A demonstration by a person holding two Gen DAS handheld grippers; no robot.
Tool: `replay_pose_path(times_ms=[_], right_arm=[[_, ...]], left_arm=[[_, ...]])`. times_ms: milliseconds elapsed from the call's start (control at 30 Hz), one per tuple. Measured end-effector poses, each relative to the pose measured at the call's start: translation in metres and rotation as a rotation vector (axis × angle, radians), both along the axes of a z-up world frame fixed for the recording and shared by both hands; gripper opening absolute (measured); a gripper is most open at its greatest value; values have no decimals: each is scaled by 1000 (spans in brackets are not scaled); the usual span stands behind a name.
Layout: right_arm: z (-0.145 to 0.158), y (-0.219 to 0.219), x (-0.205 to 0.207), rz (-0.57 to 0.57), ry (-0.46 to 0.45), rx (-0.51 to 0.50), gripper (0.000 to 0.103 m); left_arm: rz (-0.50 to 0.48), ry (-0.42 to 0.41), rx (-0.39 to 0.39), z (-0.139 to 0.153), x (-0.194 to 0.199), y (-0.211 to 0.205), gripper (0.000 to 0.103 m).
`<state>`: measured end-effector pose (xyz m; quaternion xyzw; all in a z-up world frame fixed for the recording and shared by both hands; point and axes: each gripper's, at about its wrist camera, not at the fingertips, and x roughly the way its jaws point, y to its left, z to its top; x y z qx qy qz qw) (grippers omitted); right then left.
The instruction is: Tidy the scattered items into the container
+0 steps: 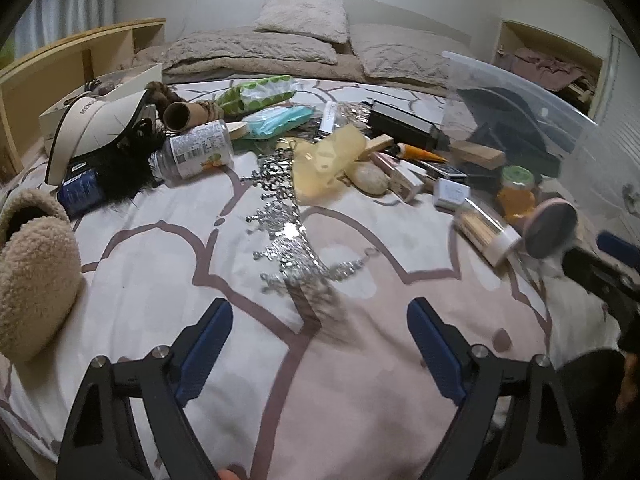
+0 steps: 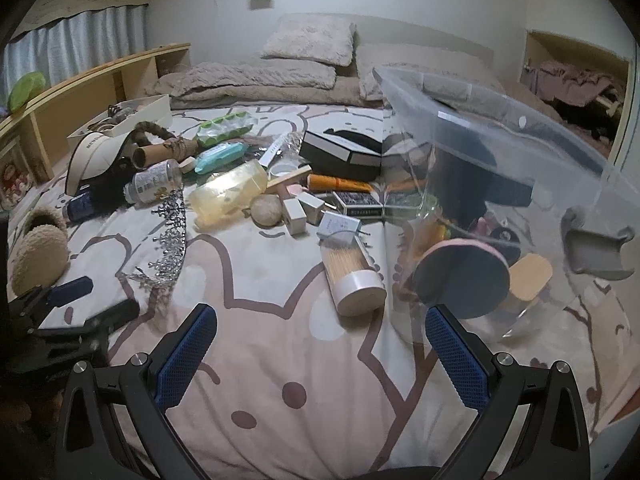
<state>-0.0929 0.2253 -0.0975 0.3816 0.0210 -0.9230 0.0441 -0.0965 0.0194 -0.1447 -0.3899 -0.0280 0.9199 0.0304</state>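
Observation:
Scattered items cover the patterned bedspread (image 1: 160,264). A silver tiara (image 1: 288,240) (image 2: 170,236) lies just ahead of my left gripper (image 1: 320,306), whose jaws stand open with nothing between them. My right gripper (image 2: 320,314) is open too, over bare bedspread. Just beyond it lies a toothpick jar (image 2: 352,276) (image 1: 484,232). The clear plastic bin (image 2: 500,128) (image 1: 520,92) stands on the right and holds a round pink-rimmed disc (image 2: 460,276) and other small things. Each gripper shows in the other's view: the right gripper (image 1: 600,258), the left gripper (image 2: 96,298).
Further back lie a plastic bottle (image 1: 196,150), a yellow bag (image 1: 324,160), a stone (image 2: 266,208), a black box (image 2: 340,152), small cartons and wipes. A cap (image 1: 100,128) and fuzzy slippers (image 1: 32,280) sit at left. Pillows and a wooden headboard shelf lie behind.

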Motion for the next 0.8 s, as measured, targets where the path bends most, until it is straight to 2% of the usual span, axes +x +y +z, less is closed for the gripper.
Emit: replay_pose_path(times_ms=[133, 233, 300, 400, 433, 667, 800], right_arm=[[-12, 6, -8, -52, -31, -61, 103], [-26, 14, -14, -122, -61, -168, 103], [-35, 16, -16, -148, -57, -218, 103], [-46, 16, -18, -186, -40, -243, 103], [-49, 16, -20, -197, -36, -259, 103], [-61, 27, -29, -288, -2, -346, 103], [-62, 44, -27, -368, 30, -407, 103]], left_arm=[[12, 21, 4, -4, -10, -3, 84], [7, 14, 9, -9, -16, -4, 82], [5, -1, 20, -14, -20, -5, 73], [3, -21, 35, -21, -25, -7, 61], [4, -24, 34, -23, -25, -7, 53], [5, -22, 58, -26, -22, -12, 53], [45, -19, 47, -24, -16, -21, 53]])
